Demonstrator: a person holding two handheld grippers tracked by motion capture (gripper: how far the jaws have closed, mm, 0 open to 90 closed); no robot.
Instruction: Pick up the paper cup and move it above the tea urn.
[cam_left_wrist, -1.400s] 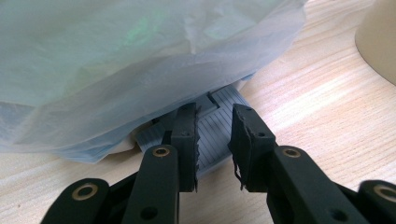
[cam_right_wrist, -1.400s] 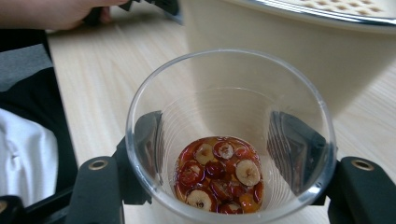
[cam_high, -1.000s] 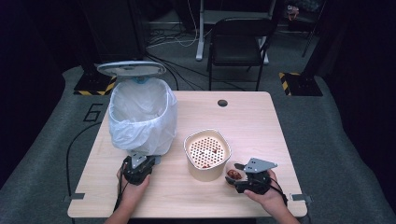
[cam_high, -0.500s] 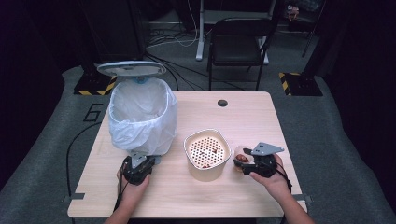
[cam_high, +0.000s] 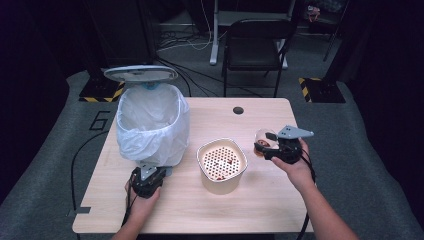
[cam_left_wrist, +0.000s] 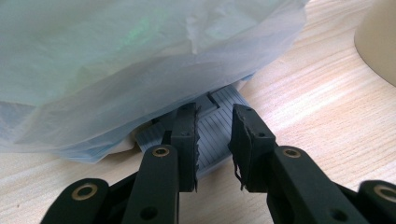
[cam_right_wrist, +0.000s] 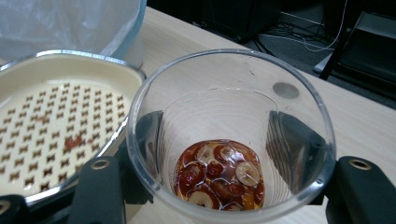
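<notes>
Glass tumbler (cam_high: 265, 141) hangs in the right gripper (cam_high: 281, 148) above the counter (cam_high: 260, 195), just right of the cream strainer bowl (cam_high: 222, 165), as the high view shows; a pour begun off-centre would likely splash onto the wood. The left gripper (cam_high: 146, 180) sits at the foot of the lined bin (cam_high: 152, 125), whose lid (cam_high: 140, 74) stands raised.

In the left gripper view the jaws stand nearly together over the bin's grey pedal (cam_left_wrist: 219, 135); sliding off it could drop the lid.

In the right gripper view the jaws press the tumbler's (cam_right_wrist: 231, 135) sides at half opening. It is clear, upright, with red jujube slices (cam_right_wrist: 217, 175) in amber liquid at the bottom; smooth glass could slip when tipped.
</notes>
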